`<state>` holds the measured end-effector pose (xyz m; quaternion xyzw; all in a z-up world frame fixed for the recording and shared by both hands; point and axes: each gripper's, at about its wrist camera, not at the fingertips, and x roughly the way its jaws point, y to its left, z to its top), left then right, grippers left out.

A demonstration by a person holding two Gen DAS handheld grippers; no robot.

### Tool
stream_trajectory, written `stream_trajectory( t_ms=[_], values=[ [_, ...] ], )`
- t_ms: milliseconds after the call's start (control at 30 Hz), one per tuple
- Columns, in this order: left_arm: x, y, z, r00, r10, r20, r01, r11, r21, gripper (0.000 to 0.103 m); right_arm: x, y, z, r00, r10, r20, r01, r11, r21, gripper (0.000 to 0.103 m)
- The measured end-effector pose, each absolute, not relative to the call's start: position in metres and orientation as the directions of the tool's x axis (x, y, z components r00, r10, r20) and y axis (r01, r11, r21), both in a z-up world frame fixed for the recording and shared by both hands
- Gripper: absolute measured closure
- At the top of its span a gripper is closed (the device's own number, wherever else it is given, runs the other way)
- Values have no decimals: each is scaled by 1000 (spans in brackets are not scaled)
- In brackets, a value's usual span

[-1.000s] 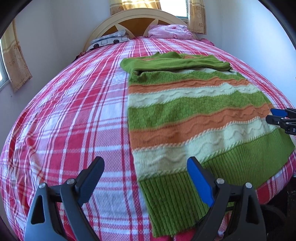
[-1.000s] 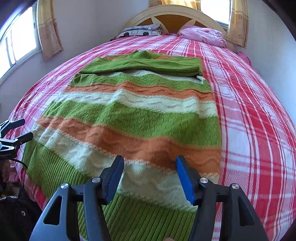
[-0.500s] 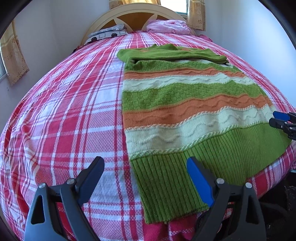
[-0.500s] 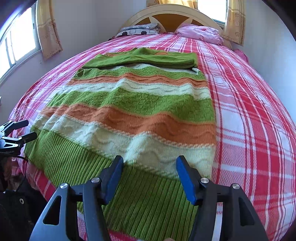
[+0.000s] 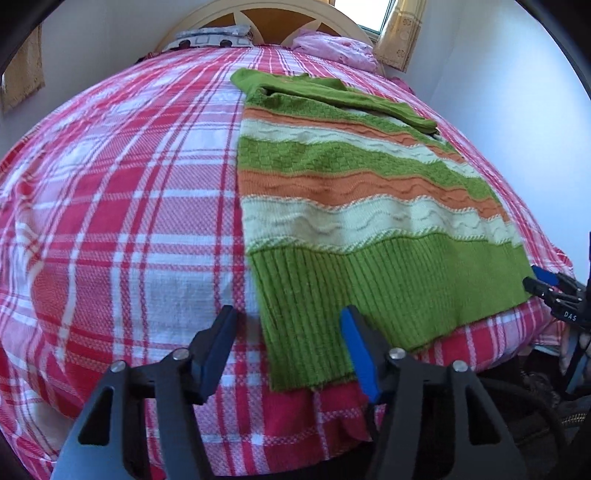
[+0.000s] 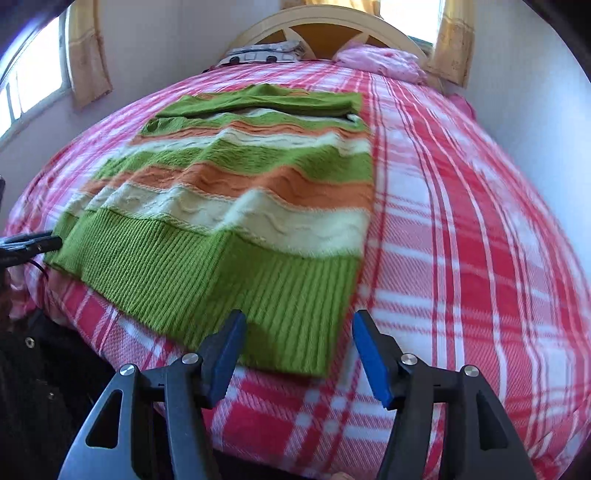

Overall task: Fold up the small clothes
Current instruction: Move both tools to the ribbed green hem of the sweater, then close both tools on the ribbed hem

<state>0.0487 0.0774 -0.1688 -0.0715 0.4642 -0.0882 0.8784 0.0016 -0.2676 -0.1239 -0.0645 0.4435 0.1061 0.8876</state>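
Note:
A knitted sweater (image 5: 354,192) striped green, orange and cream lies flat on the bed, its sleeves folded across the top and its green ribbed hem toward me. It also shows in the right wrist view (image 6: 236,206). My left gripper (image 5: 290,349) is open and empty just above the hem's left corner (image 5: 295,365). My right gripper (image 6: 297,350) is open and empty just above the hem's right corner (image 6: 314,354). Each gripper appears at the edge of the other's view: the right one (image 5: 543,282), the left one (image 6: 33,243).
The bed is covered by a red, pink and white plaid sheet (image 5: 122,206). A wooden headboard (image 6: 325,33), a patterned pillow (image 6: 262,53) and a pink pillow (image 6: 384,62) stand at the far end. Walls and curtained windows (image 6: 33,85) surround the bed. Dark objects (image 6: 33,369) lie below the bed's near edge.
Both grippers have drawn back toward the foot of the bed and dropped lower, from over the sweater's body to its hem corners. Both stay open. The sweater has not moved.

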Motion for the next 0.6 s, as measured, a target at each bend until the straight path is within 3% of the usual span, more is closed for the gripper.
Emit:
stream_trajectory(
  t_ms=[133, 200, 267, 367, 433, 533, 600],
  values=[
    [48, 77, -170, 547, -252, -798, 94, 966, -241, 53, 3, -280, -124, 583, 150, -798, -210, 977, 31, 42],
    [48, 76, -170, 545, -279, -791, 115, 959, -259, 69, 3, -283, -123, 583, 163, -796, -203, 978, 51, 42],
    [46, 75, -170, 549, -279, -788, 122, 959, -254, 70, 2, -285, -124, 585, 171, -793, -198, 978, 65, 42],
    [44, 74, -169, 551, -288, -783, 138, 957, -255, 82, 2, -284, -124, 585, 186, -789, -199, 977, 82, 42],
    [44, 74, -169, 552, -287, -783, 141, 958, -252, 83, 0, -285, -123, 585, 199, -786, -201, 975, 97, 46],
    [46, 74, -170, 550, -278, -787, 133, 960, -246, 79, -1, -284, -122, 580, 210, -787, -206, 973, 108, 68],
    [49, 74, -171, 545, -289, -787, 135, 957, -258, 73, -1, -281, -125, 581, 205, -788, -218, 972, 92, 70]
  ],
)
